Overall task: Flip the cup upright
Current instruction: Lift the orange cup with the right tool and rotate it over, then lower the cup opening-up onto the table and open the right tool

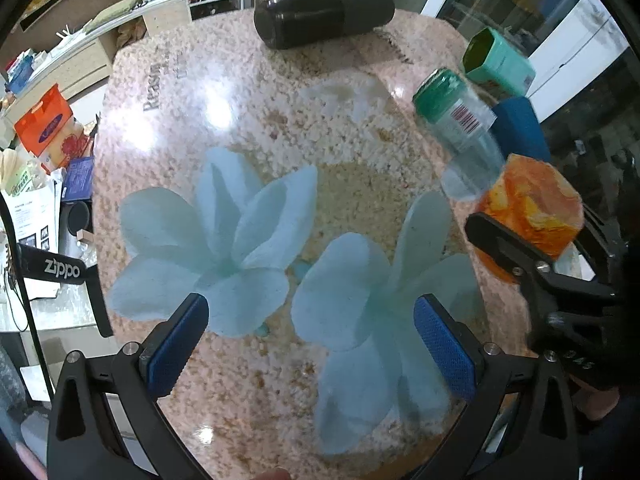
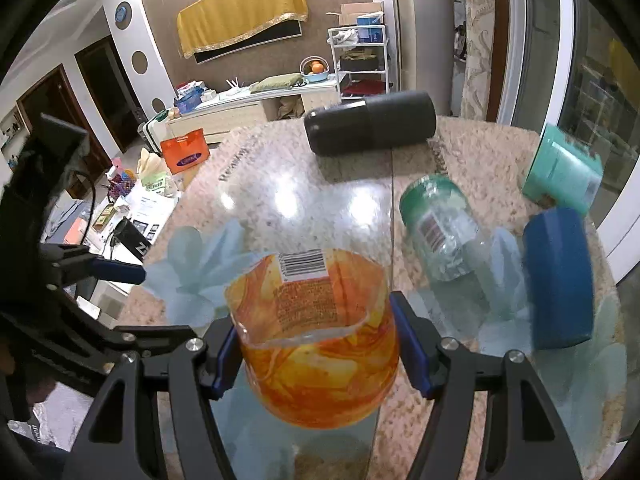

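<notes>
I am clamping my right gripper (image 2: 316,350) across the orange swirl-patterned clear plastic cup (image 2: 316,336), lifted over the near speckled stone tabletop (image 2: 280,184). It is looking light, thin-walled and slippery, so I am gripping mid-wall gently. My left gripper (image 1: 308,344) is hanging open, empty.

Flask (image 2: 370,122) lies behind bottle (image 2: 440,228), seemingly apart.

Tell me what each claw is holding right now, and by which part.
The right claw is shut on the orange cup, its pads pressing opposite sides of the cup's wall. The left claw is open, holding nothing.
</notes>
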### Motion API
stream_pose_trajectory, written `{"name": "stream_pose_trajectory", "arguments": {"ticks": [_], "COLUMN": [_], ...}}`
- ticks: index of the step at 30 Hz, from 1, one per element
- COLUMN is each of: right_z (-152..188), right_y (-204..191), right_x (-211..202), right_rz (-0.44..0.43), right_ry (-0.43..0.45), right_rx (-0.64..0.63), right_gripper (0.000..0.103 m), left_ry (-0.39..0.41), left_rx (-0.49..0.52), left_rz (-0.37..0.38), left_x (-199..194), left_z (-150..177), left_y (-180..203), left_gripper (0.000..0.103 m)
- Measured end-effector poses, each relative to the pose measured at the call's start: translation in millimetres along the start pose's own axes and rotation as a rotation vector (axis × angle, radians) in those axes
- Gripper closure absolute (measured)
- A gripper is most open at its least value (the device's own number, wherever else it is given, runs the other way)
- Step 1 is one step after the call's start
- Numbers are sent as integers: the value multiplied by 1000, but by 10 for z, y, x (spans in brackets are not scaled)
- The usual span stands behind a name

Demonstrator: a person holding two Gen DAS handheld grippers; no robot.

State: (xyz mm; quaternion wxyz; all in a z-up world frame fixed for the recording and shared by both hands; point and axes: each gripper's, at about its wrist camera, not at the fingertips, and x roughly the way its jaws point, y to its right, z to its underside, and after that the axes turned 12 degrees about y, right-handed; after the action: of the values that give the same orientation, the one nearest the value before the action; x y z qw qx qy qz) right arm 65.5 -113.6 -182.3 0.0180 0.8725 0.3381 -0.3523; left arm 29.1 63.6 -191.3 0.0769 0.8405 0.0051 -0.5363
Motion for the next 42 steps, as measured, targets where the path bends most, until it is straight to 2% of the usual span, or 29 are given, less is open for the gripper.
{"name": "stream_pose_trajectory", "arguments": {"ticks": [4,7,13,22,23,25,26,29,31,33,38,42], "right_z": [109,152,262,312,310,319,316,264,220,137,-179,-453], "right_y": [38,36,65,95,97,110,119,126,98,65,53,30], "right_x": [98,118,223,239,234,240,230,205,170,85,-305,-597], "right_rz": [-14,-20,-9,-7,-6,-7,-7,-23,-19,-18,39,136], "right_ry": [-2,-12,-43,-48,-49,-55,-53,-61,-63,-60,-12,-27], "right_rx": [1,3,-8,-26,-24,-16,-9,15,7,0,26,30], "right_gripper": [39,38,38,38,37,27,25,22,12,8,5,3], "left_ry": [-37,-43,-88,-103,-103,-101,-98,-86,-81,-75,-33,18], "left_rx": [-24,-27,-68,-78,-76,-67,-64,-54,-49,-43,-34,-3], "left_rz": [14,54,33,36,37,35,37,48,48,57,84,94], "left_x": [146,209,356,440,449,485,487,464,423,364,46,-257], "left_z": [72,114,205,270,275,288,295,295,271,265,163,48], "left_y": [23,62,30,82,86,119,96,113,98,92,98,149], "left_gripper": [0,0,0,0,0,0,0,0,0,0,0,0]}}
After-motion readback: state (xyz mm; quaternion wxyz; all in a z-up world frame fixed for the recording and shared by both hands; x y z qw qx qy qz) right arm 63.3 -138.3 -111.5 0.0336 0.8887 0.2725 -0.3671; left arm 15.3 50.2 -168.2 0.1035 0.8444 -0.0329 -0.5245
